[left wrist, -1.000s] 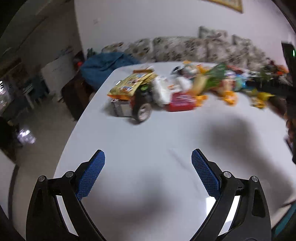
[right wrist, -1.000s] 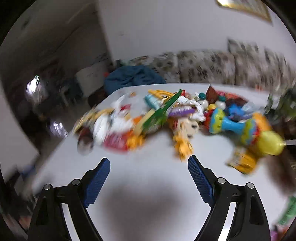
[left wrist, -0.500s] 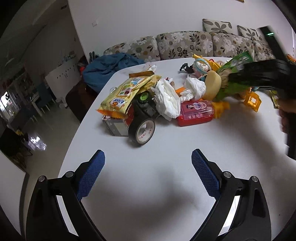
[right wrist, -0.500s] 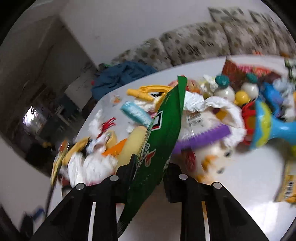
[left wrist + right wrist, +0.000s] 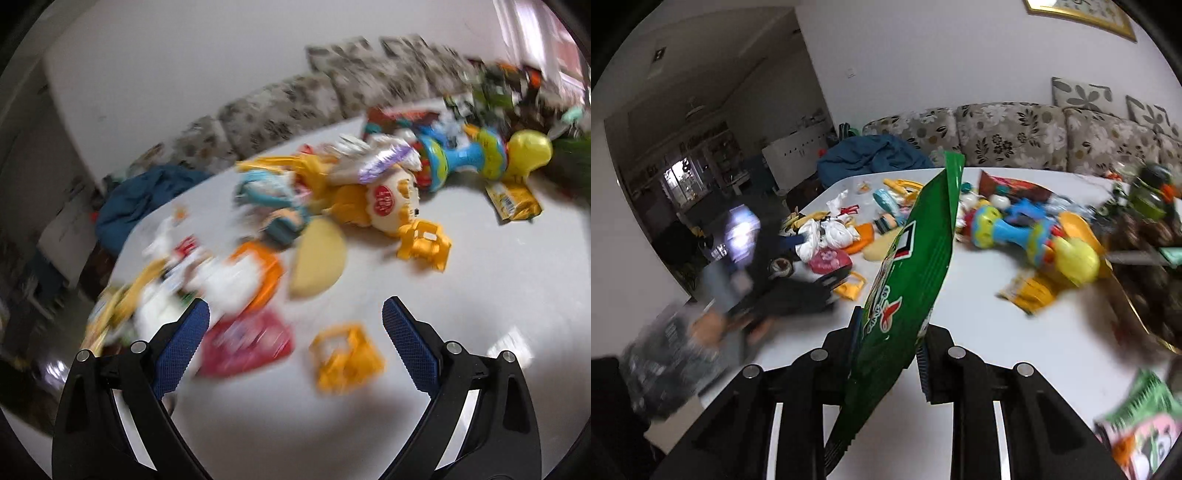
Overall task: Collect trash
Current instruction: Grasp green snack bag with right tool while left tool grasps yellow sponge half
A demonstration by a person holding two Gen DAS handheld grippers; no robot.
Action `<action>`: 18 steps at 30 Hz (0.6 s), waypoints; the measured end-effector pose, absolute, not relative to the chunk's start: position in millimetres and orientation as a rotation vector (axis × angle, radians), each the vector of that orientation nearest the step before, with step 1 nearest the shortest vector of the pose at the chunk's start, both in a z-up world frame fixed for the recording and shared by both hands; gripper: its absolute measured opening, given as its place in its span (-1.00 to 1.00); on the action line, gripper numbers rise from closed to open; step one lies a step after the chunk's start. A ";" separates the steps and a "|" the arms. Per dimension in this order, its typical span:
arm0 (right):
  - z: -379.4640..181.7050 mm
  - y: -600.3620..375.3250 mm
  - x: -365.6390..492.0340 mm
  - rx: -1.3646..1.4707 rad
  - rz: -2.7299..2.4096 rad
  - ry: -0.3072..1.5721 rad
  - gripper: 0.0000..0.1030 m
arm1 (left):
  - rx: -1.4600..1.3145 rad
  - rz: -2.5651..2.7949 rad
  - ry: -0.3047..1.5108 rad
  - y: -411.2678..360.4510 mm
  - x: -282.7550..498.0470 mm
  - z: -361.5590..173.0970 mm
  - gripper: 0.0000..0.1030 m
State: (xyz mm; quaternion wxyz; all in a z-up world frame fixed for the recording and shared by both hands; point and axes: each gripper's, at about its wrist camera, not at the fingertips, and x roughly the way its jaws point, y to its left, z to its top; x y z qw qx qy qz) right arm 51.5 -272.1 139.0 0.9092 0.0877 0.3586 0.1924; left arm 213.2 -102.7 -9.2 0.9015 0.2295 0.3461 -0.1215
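Green snack wrapper (image 5: pixel 912 280) pinched upright in right gripper (image 5: pixel 888 345), raised above near part of white table (image 5: pixel 990 325). Left gripper (image 5: pixel 295 332) spread wide, holding nothing, over yellow toy piece (image 5: pixel 345 356) and pink packet (image 5: pixel 247 345). Farther off, blue-yellow toy (image 5: pixel 1027 240), floral sofa (image 5: pixel 1015 133).

The crinkled green foil snack bag (image 5: pixel 912 266) looked glossy. The white tabletop (image 5: pixel 498 280) was smooth with a faint sheen. The textured blue rubbery finger pads (image 5: pixel 406 343) looked matt, the bright plastic toy rattle (image 5: pixel 1027 236) shiny, and the floral fabric sofa (image 5: pixel 1008 133) soft.
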 end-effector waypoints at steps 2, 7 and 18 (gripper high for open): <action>135.4 -283.6 44.9 0.204 0.388 0.739 -0.49 | 0.495 -0.280 0.786 -122.5 242.4 -21.0 0.79; 123.2 -305.8 37.9 0.247 0.355 0.742 -0.49 | 0.386 -0.331 0.923 -137.5 298.2 -39.4 0.76; 115.2 -299.6 21.3 0.288 0.367 0.738 -0.49 | 0.108 -0.484 0.906 -78.1 287.1 -22.2 -0.51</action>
